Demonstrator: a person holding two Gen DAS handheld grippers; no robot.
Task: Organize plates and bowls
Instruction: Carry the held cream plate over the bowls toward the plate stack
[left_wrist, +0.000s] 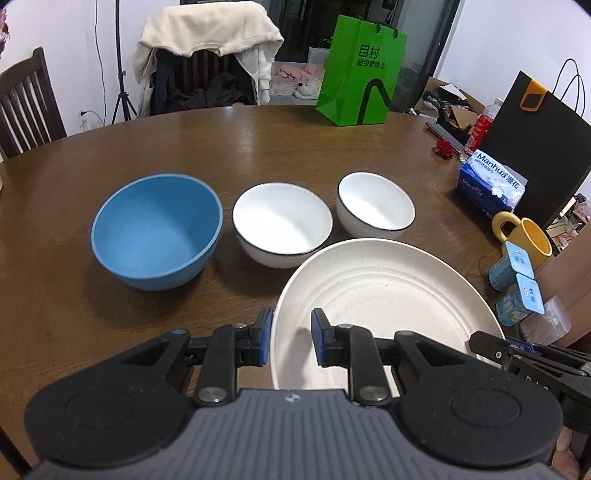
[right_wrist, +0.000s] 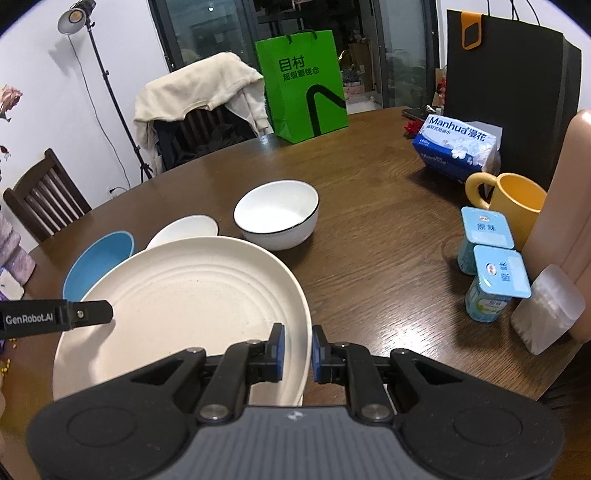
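Cream plate (left_wrist: 388, 295) gripped on both sides: left gripper (left_wrist: 291, 336) jaws nearly closed, clamped over left rim; right gripper (right_wrist: 297, 352) jaws pinched on right rim. Plate held near front edge of worktop (left_wrist: 258, 147), just before blue bowl (left_wrist: 155, 232) and two white bowls (left_wrist: 282, 221).

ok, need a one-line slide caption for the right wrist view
Both grippers clamp opposite rims of the cream plate, right gripper nearest, white bowl behind.

Matt speckled cream plate (left_wrist: 388, 291), glossy white bowls (left_wrist: 282, 223), matt blue bowl (left_wrist: 155, 229), polished wood table (left_wrist: 258, 147)
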